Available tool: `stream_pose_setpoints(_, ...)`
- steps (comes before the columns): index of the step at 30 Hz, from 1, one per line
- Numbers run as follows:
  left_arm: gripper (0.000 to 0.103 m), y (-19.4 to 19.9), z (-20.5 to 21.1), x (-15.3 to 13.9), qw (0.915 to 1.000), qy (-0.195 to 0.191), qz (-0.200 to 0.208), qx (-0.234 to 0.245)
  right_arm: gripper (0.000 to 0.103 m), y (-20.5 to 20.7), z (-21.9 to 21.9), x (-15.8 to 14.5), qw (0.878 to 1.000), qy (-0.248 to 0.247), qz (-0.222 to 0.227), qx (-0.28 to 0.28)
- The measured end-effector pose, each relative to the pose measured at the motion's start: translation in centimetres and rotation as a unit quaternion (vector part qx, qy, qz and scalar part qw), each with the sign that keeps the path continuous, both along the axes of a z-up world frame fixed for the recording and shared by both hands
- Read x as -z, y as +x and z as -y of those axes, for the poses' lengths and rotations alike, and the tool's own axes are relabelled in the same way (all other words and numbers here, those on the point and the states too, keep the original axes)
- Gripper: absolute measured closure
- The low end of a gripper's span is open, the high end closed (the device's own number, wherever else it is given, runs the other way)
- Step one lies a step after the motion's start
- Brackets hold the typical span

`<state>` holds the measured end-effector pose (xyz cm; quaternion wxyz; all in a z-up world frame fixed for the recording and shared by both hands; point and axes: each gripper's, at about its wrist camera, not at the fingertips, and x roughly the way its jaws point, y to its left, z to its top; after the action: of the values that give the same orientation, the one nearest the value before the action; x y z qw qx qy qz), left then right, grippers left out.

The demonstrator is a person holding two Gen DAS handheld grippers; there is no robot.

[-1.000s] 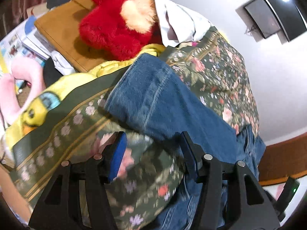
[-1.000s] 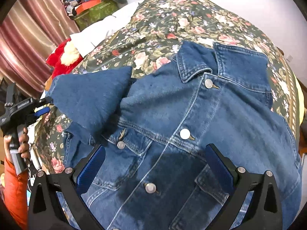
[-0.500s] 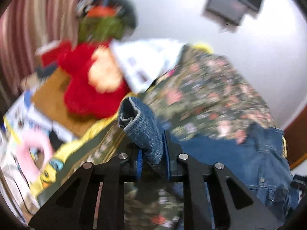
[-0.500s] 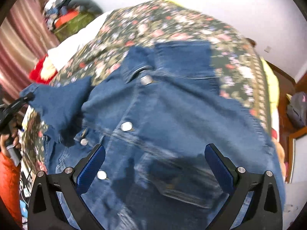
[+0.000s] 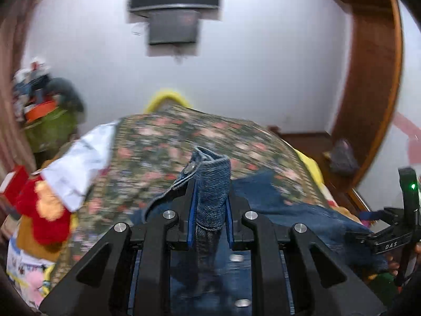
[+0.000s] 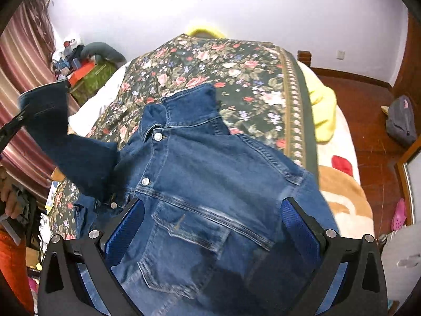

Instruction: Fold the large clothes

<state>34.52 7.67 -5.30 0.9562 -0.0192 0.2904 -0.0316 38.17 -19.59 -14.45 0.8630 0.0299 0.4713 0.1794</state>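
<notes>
The sleeve cuff (image 5: 211, 181) I pinched half a second ago has risen with my left gripper (image 5: 210, 220), which is clamped on it and holds it up at the left. The denim jacket (image 6: 210, 173) lies front-up on the floral bedspread (image 6: 236, 65), near me. My right gripper (image 6: 210, 226) hovers spread wide over its chest pocket (image 6: 184, 229), gripping nothing.

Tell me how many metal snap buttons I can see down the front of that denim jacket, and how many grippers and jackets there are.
Denim jacket: 1
Snap buttons on its front: 3, at the collar, chest and lower
Grippers: 2, the left gripper clamping the sleeve cuff, the right gripper open above the jacket
Total: 6
</notes>
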Motion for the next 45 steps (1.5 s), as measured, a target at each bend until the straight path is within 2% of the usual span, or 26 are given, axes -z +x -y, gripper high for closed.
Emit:
stream_pose_setpoints(4,0.085,1.9,6.4,2.8,0.9975,-0.003,-0.046,0.054,0.0,-1.2,1.9,-0.4,1.0,-0.007,0.013,-0.001)
stream_pose_setpoints(7,0.085,3.2,10.9,5.6,0.9916,-0.004,-0.092,0.091,0.0,-2.1,3.2,-0.5,1.0,-0.017,0.024,0.001)
stream_pose_setpoints(12,0.085,5.2,15.7,11.4,0.9734,-0.015,-0.194,0.122,0.0,-2.9,4.9,-0.3,0.999,-0.02,0.024,0.005)
stream_pose_setpoints(16,0.083,4.8,16.3,13.7,0.961,-0.028,-0.243,0.129,0.0,-3.0,5.0,0.0,0.999,-0.028,0.023,0.002)
stream_pose_setpoints(20,0.059,3.1,14.8,11.7,0.9565,-0.055,-0.243,0.152,0.0,-2.2,3.9,0.3,1.0,-0.025,0.019,-0.002)
stream_pose_setpoints(21,0.051,2.3,13.6,10.5,0.9587,-0.067,-0.228,0.157,0.0,-1.9,3.6,0.4,1.0,-0.021,0.018,-0.003)
stream_pose_setpoints(23,0.04,1.9,11.7,9.0,0.9658,-0.067,-0.202,0.148,0.0,-1.2,2.5,0.4,1.0,-0.01,0.013,-0.008)
stream_pose_setpoints(25,0.035,1.1,9.1,7.5,0.9764,-0.046,-0.172,0.122,0.0,-0.2,1.3,0.6,1.0,0.0,0.008,-0.012)
stream_pose_setpoints(27,0.031,0.7,5.9,7.2,0.9841,-0.007,-0.154,0.087,0.0,0.8,-0.1,0.9,1.0,0.01,-0.001,-0.014)
stream_pose_setpoints(29,0.031,0.9,3.4,8.0,0.9849,0.017,-0.162,0.058,0.0,1.8,-1.5,1.6,1.0,0.015,-0.015,-0.013)
stream_pose_setpoints(31,0.031,1.1,0.6,9.8,0.9813,0.042,-0.187,0.021,0.0,2.6,-2.8,2.6,0.999,0.015,-0.029,-0.013)
stream_pose_setpoints(34,0.031,0.9,-3.2,13.7,0.9704,0.07,-0.23,-0.019,0.0,3.5,-4.6,4.8,0.999,-0.007,-0.051,-0.014)
stream_pose_setpoints(37,0.031,0.6,-6.0,17.4,0.9591,0.089,-0.266,-0.04,0.0,3.9,-6.1,7.1,0.996,-0.057,-0.062,-0.015)
stream_pose_setpoints(39,0.031,0.3,-7.3,19.9,0.951,0.108,-0.284,-0.055,0.0,3.9,-6.8,8.6,0.992,-0.109,-0.059,-0.02)
stream_pose_setpoints(41,0.031,-0.1,-8.3,22.0,0.9434,0.107,-0.307,-0.063,0.0,3.8,-6.8,9.8,0.989,-0.132,-0.064,-0.029)
stream_pose_setpoints(42,0.029,-0.4,-8.8,22.8,0.9435,0.096,-0.311,-0.063,0.0,3.8,-6.7,10.3,0.988,-0.137,-0.07,-0.031)
stream_pose_setpoints(45,0.026,-1.9,-9.7,23.2,0.9527,0.074,-0.288,-0.066,0.0,3.6,-5.6,11.2,0.989,-0.123,-0.081,-0.022)
